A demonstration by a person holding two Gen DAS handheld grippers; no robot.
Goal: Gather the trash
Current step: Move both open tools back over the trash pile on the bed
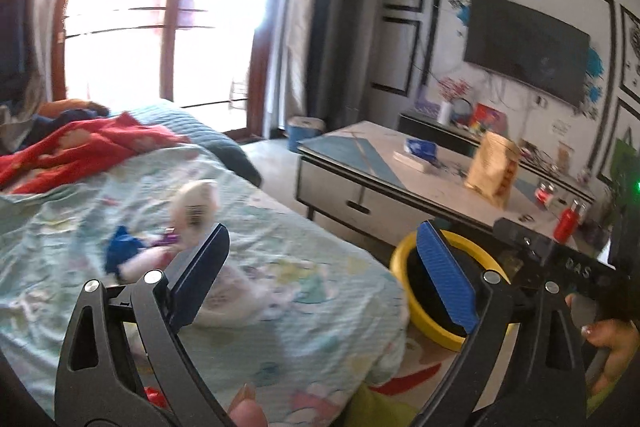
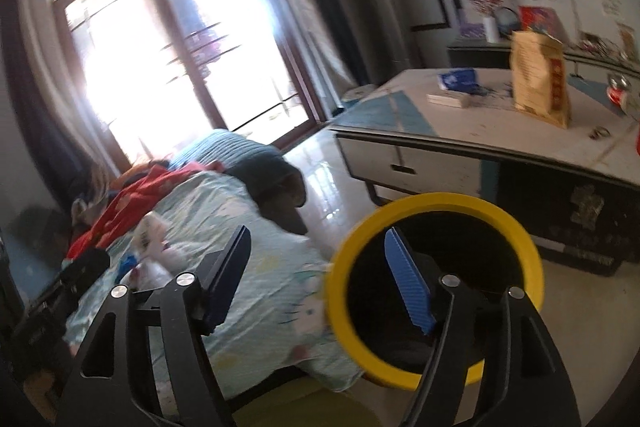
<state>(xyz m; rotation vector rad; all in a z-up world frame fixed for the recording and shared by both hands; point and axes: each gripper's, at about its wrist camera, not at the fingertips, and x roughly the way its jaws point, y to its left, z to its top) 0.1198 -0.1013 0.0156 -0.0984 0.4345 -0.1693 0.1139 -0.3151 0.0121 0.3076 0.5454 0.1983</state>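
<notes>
On the pale green patterned bedspread [image 1: 288, 235], a blurred heap of white, blue and purple wrappers [image 1: 168, 247] lies ahead-left of both tongs. Left gripper [image 1: 324, 279] nearer, gaping wide, empty. Right gripper [image 2: 320, 279] open, empty, over yellow-rimmed black bin [image 2: 436, 203].
</notes>
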